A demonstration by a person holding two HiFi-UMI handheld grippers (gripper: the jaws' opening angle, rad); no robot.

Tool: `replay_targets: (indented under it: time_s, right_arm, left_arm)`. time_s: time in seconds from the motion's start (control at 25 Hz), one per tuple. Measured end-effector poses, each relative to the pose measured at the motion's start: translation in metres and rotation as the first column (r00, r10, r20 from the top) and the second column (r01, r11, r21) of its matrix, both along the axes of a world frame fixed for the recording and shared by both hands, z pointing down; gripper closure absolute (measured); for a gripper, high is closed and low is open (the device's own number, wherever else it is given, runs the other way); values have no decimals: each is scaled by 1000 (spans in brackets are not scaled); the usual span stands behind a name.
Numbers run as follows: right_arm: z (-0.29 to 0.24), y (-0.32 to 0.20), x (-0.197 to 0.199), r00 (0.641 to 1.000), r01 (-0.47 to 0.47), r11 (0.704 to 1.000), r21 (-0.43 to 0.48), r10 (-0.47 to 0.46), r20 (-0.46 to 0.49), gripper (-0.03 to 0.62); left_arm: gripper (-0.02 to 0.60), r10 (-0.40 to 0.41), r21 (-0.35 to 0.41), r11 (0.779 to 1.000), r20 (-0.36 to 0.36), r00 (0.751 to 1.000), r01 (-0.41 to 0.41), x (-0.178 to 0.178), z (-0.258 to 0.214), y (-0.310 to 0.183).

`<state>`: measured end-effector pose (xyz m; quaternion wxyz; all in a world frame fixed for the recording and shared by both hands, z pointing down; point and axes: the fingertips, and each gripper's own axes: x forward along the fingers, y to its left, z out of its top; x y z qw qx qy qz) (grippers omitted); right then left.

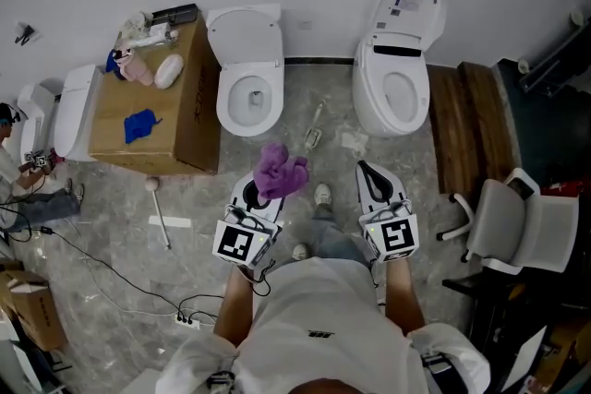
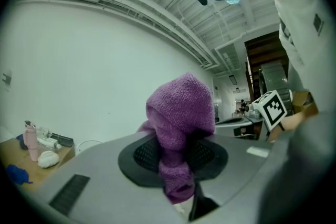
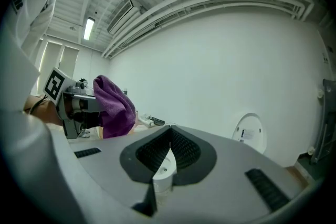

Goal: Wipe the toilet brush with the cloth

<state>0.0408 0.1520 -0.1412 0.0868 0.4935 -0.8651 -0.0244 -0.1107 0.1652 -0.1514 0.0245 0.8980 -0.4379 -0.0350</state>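
Observation:
My left gripper (image 1: 255, 196) is shut on a purple cloth (image 1: 280, 171), which bunches up above its jaws over the floor in front of the left toilet. In the left gripper view the purple cloth (image 2: 181, 128) stands pinched between the dark pads of my left gripper (image 2: 178, 157). My right gripper (image 1: 367, 171) is held beside it, jaws together with nothing between them; in its own view the right gripper (image 3: 169, 134) has its tips touching. A slim toilet brush (image 1: 314, 130) lies on the floor between the two toilets, ahead of both grippers. The right gripper view shows the purple cloth (image 3: 113, 107) at its left.
Two white toilets stand at the wall, the left toilet (image 1: 249, 74) and the right toilet (image 1: 399, 60) with its lid up. A cardboard box (image 1: 180, 120) carries a blue rag (image 1: 139, 125) and bottles. A white rod with a round end (image 1: 160, 214), cables, a bench (image 1: 464, 129) and a chair (image 1: 517, 221) are around.

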Motion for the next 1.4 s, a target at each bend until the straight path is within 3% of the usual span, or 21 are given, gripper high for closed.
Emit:
replay_targets:
  time_s: [0.12, 0.64, 1.08, 1.4]
  right_arm:
    - [3, -30, 9, 1000, 8, 1000, -16, -8, 5, 599]
    - [62, -172, 52, 995, 95, 984, -147, -93, 27, 599]
    - [161, -248, 67, 990, 138, 948, -286, -122, 73, 599]
    - [260, -270, 70, 994, 112, 923, -367, -109, 29, 599]
  left_arm:
    - [483, 1, 2, 1000, -1, 1000, -1, 11, -1, -30]
    - [483, -28, -120, 992, 32, 999, 32, 64, 46, -170]
    - [483, -44, -271, 961, 37, 998, 52, 73, 141, -247]
    - [483, -5, -342, 939, 65, 998, 27, 74, 227, -278]
